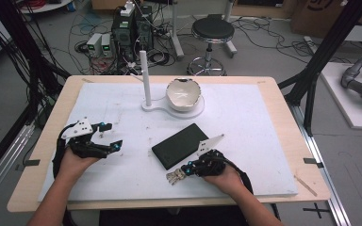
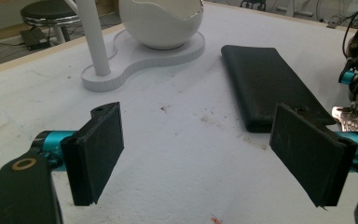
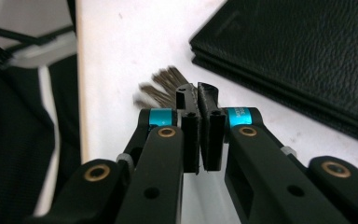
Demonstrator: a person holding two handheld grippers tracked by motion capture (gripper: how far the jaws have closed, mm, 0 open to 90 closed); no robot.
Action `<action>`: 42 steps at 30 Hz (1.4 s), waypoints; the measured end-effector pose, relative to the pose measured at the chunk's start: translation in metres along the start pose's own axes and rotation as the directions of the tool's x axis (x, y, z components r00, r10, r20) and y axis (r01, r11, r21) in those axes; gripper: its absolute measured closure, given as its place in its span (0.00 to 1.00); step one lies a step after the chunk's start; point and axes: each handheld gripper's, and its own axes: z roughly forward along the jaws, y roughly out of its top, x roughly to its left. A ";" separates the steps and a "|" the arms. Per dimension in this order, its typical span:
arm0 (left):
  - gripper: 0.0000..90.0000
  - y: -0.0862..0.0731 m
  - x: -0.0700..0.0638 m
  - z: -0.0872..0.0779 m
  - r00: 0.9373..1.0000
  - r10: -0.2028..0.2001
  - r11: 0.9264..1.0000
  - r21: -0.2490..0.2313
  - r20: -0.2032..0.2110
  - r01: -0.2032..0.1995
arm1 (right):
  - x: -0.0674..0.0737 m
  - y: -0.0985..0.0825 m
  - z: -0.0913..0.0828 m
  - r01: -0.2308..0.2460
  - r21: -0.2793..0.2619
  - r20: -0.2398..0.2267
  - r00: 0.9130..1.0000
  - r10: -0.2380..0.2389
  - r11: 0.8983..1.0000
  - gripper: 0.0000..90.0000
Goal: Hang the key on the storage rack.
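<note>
The keys (image 1: 174,176) are lying near the table's front edge, just beside the black wallet (image 1: 179,145); I am pinching them in my right gripper (image 3: 196,100), jaws closed on them. Next, I judge, comes a careful lift; open mat (image 1: 122,165) lies leftward; my left gripper (image 2: 200,158) is waiting wide open, empty.

You work in a lab: computer towers (image 1: 133,28) and tangled cables (image 1: 264,33) on the floor, black rig frame (image 1: 332,42), stool (image 1: 212,33) behind your surface (image 1: 273,94).
</note>
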 end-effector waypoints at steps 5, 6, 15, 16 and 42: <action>0.19 0.000 0.000 0.001 1.000 0.001 1.000 0.003 0.000 -0.001 | 0.003 0.003 -0.011 0.011 -0.052 -0.011 1.000 -0.011 0.999 1.00; 0.19 0.000 0.000 0.000 1.000 0.000 1.000 0.003 -0.001 0.000 | 0.003 0.004 -0.014 0.006 -0.066 -0.014 1.000 -0.007 0.998 1.00; 0.19 0.000 0.001 -0.001 1.000 -0.001 1.000 -0.004 -0.005 0.001 | 0.006 0.022 -0.040 0.072 -0.122 0.053 0.996 -0.066 0.990 1.00; 0.19 0.000 0.001 -0.001 1.000 -0.001 1.000 -0.005 -0.006 0.001 | 0.006 0.025 -0.044 0.081 -0.129 0.056 0.996 -0.074 0.988 1.00; 0.19 0.001 0.002 -0.004 1.000 0.005 1.000 -0.008 -0.018 -0.005 | -0.036 0.170 -0.083 0.209 -0.229 0.087 0.977 -0.194 0.951 1.00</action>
